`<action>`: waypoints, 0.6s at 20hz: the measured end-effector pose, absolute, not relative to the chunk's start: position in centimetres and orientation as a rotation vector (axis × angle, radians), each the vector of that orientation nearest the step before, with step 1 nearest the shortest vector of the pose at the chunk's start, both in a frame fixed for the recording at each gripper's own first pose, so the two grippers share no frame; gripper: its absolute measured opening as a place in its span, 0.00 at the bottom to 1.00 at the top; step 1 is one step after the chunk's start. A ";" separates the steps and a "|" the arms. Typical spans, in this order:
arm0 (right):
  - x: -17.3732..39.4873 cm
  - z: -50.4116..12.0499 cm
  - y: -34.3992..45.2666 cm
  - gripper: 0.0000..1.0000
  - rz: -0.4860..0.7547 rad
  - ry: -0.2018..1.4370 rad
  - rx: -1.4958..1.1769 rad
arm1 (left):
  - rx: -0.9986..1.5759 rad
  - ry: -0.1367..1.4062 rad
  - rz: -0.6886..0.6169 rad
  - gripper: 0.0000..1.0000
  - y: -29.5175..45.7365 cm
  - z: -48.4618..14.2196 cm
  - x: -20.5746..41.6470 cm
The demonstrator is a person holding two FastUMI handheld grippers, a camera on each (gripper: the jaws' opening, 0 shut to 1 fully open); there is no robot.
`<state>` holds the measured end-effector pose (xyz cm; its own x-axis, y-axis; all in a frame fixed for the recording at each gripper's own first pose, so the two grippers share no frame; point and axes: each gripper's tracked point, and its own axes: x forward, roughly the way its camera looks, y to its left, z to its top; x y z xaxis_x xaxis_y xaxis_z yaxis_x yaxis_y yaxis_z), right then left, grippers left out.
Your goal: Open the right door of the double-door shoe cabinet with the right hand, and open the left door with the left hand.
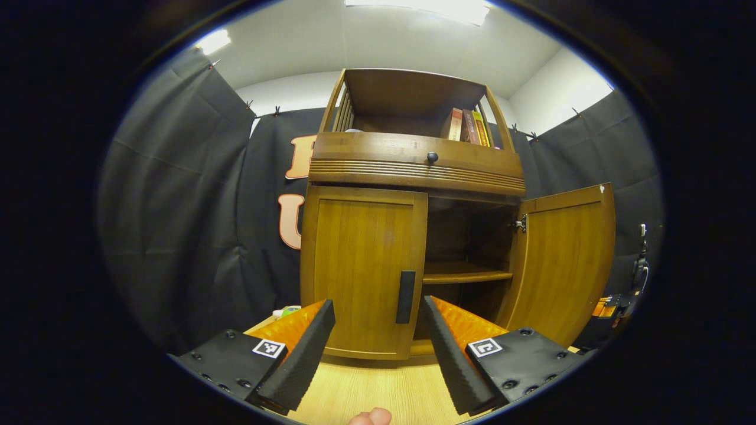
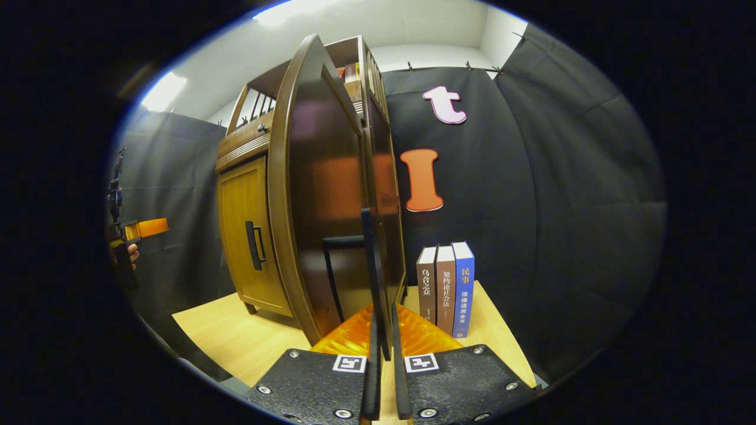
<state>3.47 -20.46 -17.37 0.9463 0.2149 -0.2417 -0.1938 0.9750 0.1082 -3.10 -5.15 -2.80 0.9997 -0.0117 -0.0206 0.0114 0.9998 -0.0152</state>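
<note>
A: The left gripper point(image 1: 378, 321) has its fingers spread wide with nothing between them. It hangs in front of the left door point(image 1: 361, 271), lined up so the door's dark vertical handle point(image 1: 405, 297) sits in the gap between the fingers but farther off, not touched.

B: So that door is not started?

A: It looks fully closed, flush with the shoe cabinet point(image 1: 413, 165), which stands toward the back edge of the wooden worktop point(image 1: 360, 389). I judge that half of the task is still to do.

B: And moving right?

A: The right door point(image 1: 564, 260) is swung well out on its hinge, and the inner shelf point(image 1: 463, 273) shows through the opening. In the right gripper view, the right gripper point(image 2: 383, 354) has its fingers drawn nearly together on the handle point(image 2: 367, 265) of that door, seen edge-on; they appear to clamp it.

B: Anything beyond it?

A: Three books point(image 2: 446, 289) stand upright near the worktop's right edge, just beside the opened door.

B: Progress, then?

A: Roughly halfway, I would say: right door open, left door waiting for a grasp and a pull.
</note>
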 end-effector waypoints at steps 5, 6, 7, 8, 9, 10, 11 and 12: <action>-0.6 -16.9 -21.6 0.10 0.074 0.230 0.124 | -0.008 0.043 -0.013 0.95 -5.2 -4.0 -2.8; -1.4 -16.6 -21.8 0.20 0.044 0.225 0.121 | -0.007 0.050 -0.017 0.95 -5.3 -4.4 -2.6; -2.1 -16.0 -21.3 0.19 0.022 0.217 0.131 | -0.007 0.059 -0.027 0.95 -5.5 -4.7 -2.3; -2.9 -15.6 -20.9 0.07 -0.003 0.216 0.146 | -0.004 0.072 -0.037 0.95 -5.6 -5.3 -2.0; -3.5 -15.4 -20.4 0.06 -0.027 0.224 0.158 | 0.001 0.081 -0.044 0.95 -5.7 -5.6 -1.6; -4.1 -15.1 -19.9 0.05 -0.047 0.226 0.167 | 0.006 0.085 -0.049 0.95 -5.8 -5.9 -0.8; -4.5 -14.5 -18.9 0.19 -0.059 0.216 0.183 | 0.012 0.085 -0.052 0.95 -6.0 -5.9 -0.1; -4.5 -13.4 -17.8 0.04 -0.058 0.191 0.199 | 0.020 0.082 -0.057 0.94 -6.2 -6.1 0.8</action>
